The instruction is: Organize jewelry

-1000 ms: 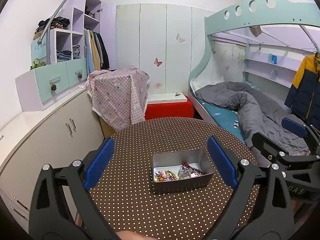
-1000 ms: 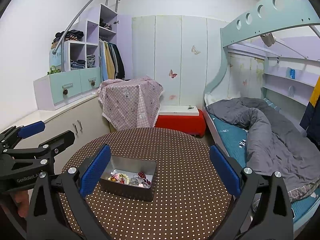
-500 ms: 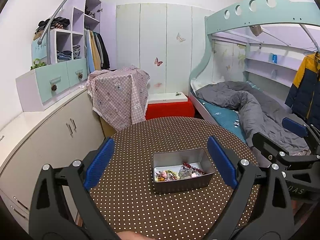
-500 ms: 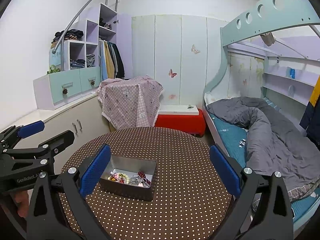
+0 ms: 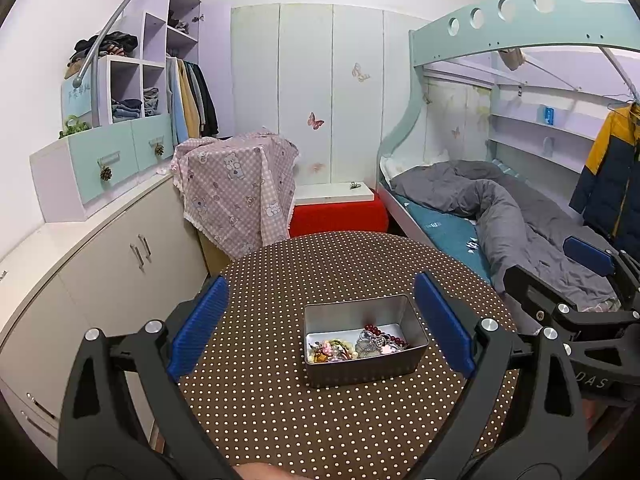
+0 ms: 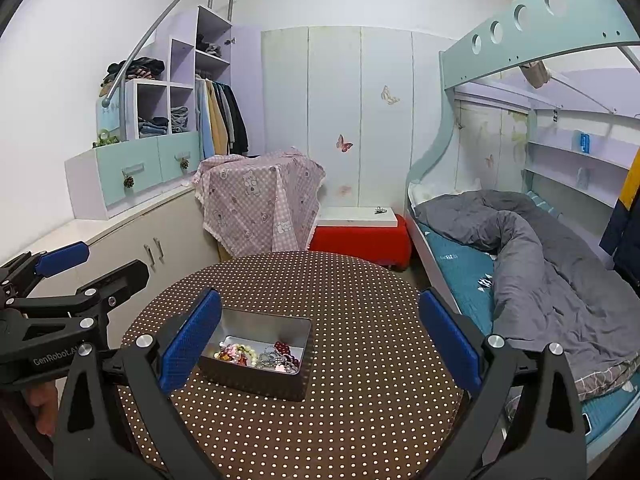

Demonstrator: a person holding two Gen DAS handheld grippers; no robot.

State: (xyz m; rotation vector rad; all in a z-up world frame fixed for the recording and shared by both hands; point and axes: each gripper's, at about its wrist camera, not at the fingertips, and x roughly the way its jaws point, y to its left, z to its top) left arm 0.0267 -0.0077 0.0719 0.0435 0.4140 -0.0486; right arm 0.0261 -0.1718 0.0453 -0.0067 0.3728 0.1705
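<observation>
While both grippers hover with jaws spread wide and nothing held, the round table (image 5: 280, 408) lies below and ahead of them, its brown cloth dotted with pale spots and looking soft and matte. Left gripper (image 5: 320, 328) frames the tin (image 5: 362, 368) just right of the midline between its jaws; right gripper (image 6: 320, 338) sees the same tin (image 6: 256, 378) ahead and left, close beside its left jaw. The tin is a rectangular, rounded-cornered box of thin grey metal, open-topped, smooth and probably slippery; it should be stiff and light, best taken across its short walls or by one upright rim. Within it the jewelry (image 5: 356, 346) sits in a loose heap against the near wall: dark red round beads (image 6: 286, 350), pale pearly beads, silvery chain-like pieces and small pink and yellow items, their exact kinds too small to tell. Such pieces are judged light, limp and prone to tangling, so one strand lifted may drag its neighbours. A hold on a bead string's middle, or on a single stiff piece at the heap's edge, seems safest; fine chain may slip between ribbed blue pads (image 5: 444, 324).
</observation>
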